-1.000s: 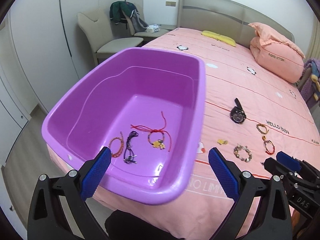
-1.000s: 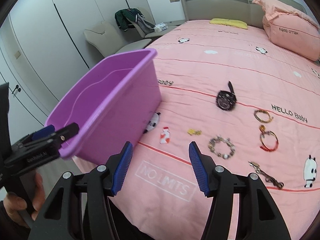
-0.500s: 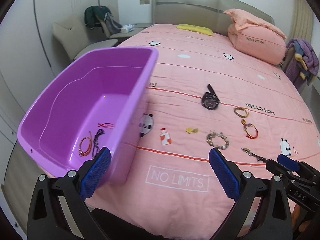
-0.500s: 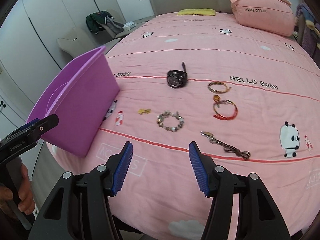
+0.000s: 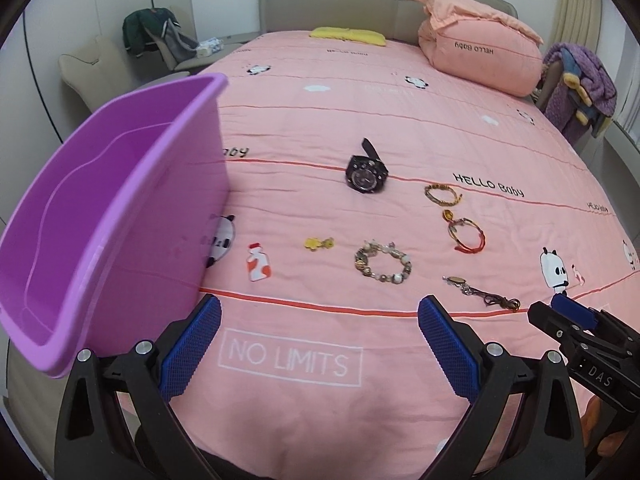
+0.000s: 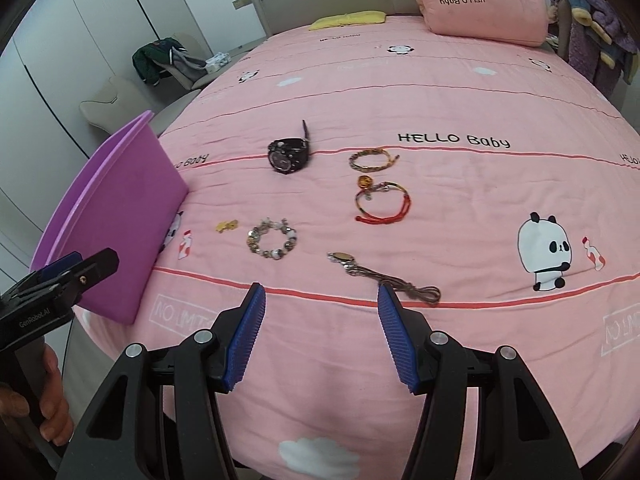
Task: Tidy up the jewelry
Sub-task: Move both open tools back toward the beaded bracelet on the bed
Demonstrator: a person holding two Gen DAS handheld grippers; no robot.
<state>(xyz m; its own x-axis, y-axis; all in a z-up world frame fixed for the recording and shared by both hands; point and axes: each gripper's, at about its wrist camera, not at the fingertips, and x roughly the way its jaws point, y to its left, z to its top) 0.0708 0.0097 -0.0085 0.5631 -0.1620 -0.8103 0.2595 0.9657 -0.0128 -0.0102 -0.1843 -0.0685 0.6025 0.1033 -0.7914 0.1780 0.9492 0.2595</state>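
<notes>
A purple plastic tub (image 5: 100,208) stands at the left edge of the pink bed; it also shows in the right wrist view (image 6: 116,216). On the bedspread lie a black watch (image 5: 366,174), a braided bracelet (image 5: 442,195), a red cord bracelet (image 5: 466,234), a beaded bracelet (image 5: 382,266), a small yellow charm (image 5: 318,243) and a brown cord necklace (image 5: 480,292). My left gripper (image 5: 320,344) is open and empty above the bed's front edge. My right gripper (image 6: 320,332) is open and empty, just short of the brown cord necklace (image 6: 384,276) and the beaded bracelet (image 6: 272,239).
A pink pillow (image 5: 480,52) and a yellow cloth (image 5: 348,36) lie at the headboard. Beige chairs with clothes (image 5: 156,40) stand left of the bed. A purple blanket (image 5: 580,84) hangs at the right. White wardrobes (image 6: 60,60) line the left wall.
Both views have swung right, away from the tub and toward the jewelry on the bed. The tub's inside has gone out of sight. Both grippers stay open.
</notes>
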